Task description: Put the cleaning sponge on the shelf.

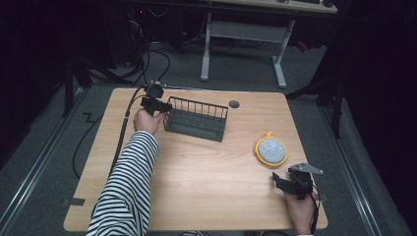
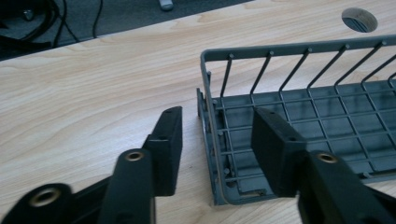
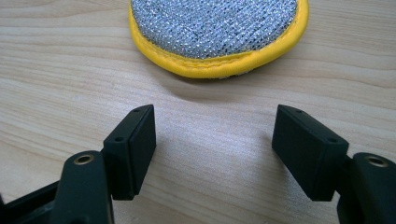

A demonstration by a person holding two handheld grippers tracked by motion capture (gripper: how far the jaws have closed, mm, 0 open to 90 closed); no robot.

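A dark grey wire basket (image 1: 196,118) stands on the wooden table, left of centre toward the far side. My left gripper (image 1: 156,104) is at its left end, held by a hand in a striped sleeve. In the left gripper view the left gripper (image 2: 218,126) is open. Its jaws straddle the end wall of the basket (image 2: 299,116), one outside, one over the mesh floor, both apart from the wall. A round scrub pad (image 1: 271,150), silver with a yellow rim, lies at the right. My right gripper (image 1: 287,183) hovers open just short of the pad (image 3: 215,28), right gripper (image 3: 219,140) holding nothing.
A round cable hole (image 1: 234,103) sits in the tabletop behind the basket, cable hole (image 2: 359,19). A black cable (image 1: 123,132) trails from the left gripper over the table's left edge. A white desk frame (image 1: 243,29) stands on the floor beyond the table.
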